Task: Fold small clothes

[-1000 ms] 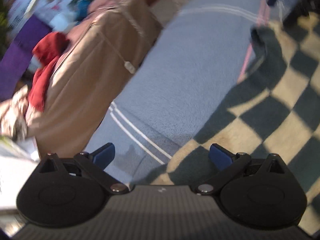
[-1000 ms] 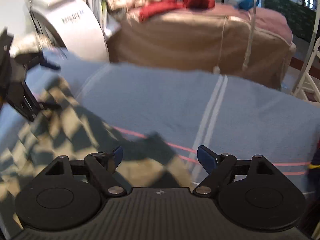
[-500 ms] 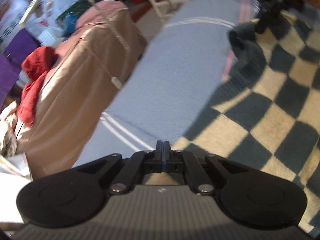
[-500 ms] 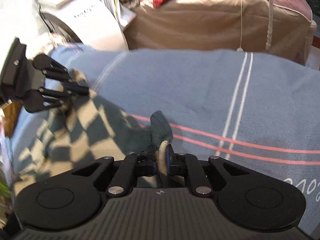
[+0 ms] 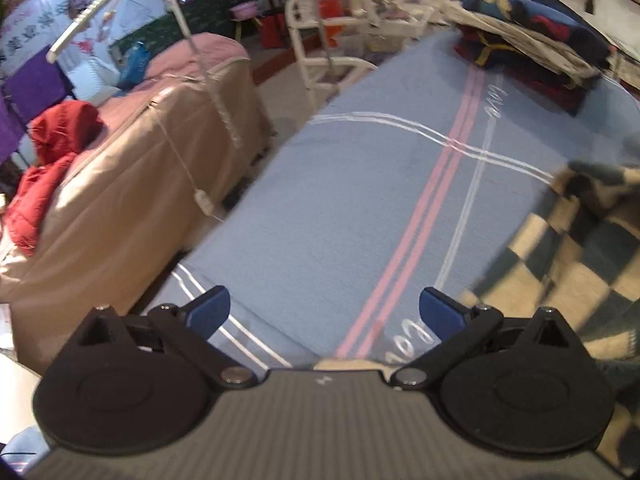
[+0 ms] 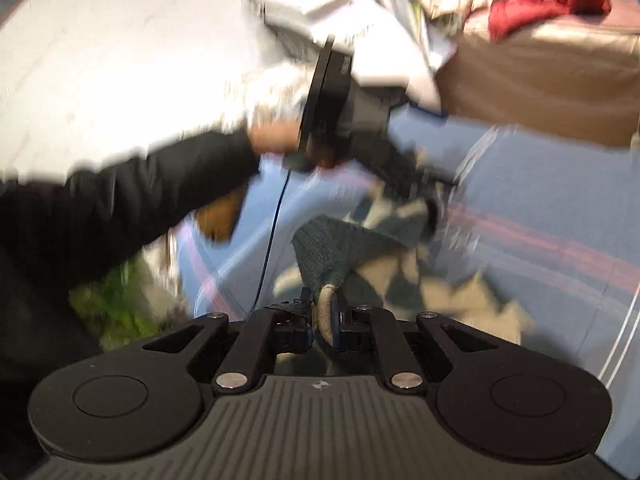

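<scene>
In the left wrist view, the left gripper [image 5: 324, 312] is seen with its two blue fingertips [image 5: 208, 309] spread wide apart, and nothing is held between them. Under it the blue blanket [image 5: 340, 216] with pink and white stripes is spread over the work surface. The checkered garment [image 5: 568, 248] — dark green and cream squares — is found at the right side of this view, lying on the blanket, and it is blurred. Its near edge lies close to the right fingertip; whether it is touched cannot be told. A beige-covered bed [image 5: 120, 208] with a red jacket [image 5: 48, 164] on it is seen at the left, and a pile of folded clothes [image 5: 532, 48] at the far end of the blanket.

In the right wrist view, the right gripper [image 6: 326, 320] is pressed together on a dark green corner of the checkered garment [image 6: 332, 252], and the cloth is pinched between the fingers. The rest of the garment hangs and spreads over the blue blanket [image 6: 560, 200]. The left gripper [image 6: 412, 172] is visible farther away, held by a hand [image 6: 276, 136] in a black sleeve; it is too blurred for its state to be told here.
</scene>
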